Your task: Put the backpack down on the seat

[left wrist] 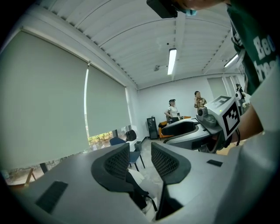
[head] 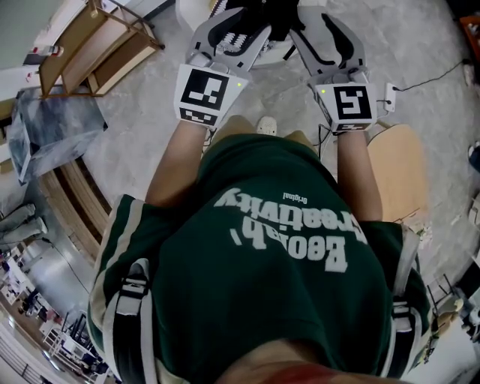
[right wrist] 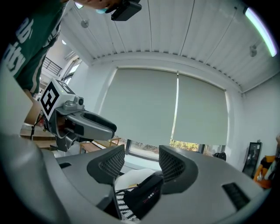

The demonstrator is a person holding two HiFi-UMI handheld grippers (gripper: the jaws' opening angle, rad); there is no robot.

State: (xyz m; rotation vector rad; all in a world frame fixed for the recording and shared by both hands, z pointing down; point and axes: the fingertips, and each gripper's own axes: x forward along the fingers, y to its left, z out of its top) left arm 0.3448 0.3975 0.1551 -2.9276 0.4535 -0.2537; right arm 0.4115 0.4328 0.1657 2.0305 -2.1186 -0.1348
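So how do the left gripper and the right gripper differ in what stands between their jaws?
The left gripper has a thin black strap low between its jaws, beside one pad, with free space next to it. The right gripper has a padded black strap that fills the gap and seems clamped. The left marker cube shows a different square pattern from the right marker cube. Both grippers have grey bodies and dark meshed pads.

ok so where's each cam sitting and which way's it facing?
Head view: on the head, facing steeply down; shows shirt, left gripper, right gripper, floor.
Left gripper view: on the left gripper, looking along its jaws at the far wall; right gripper and shirt at right.
Right gripper view: on the right gripper, facing the blind; backpack between jaws, left gripper at left.
Shared: each gripper view shows the other gripper.
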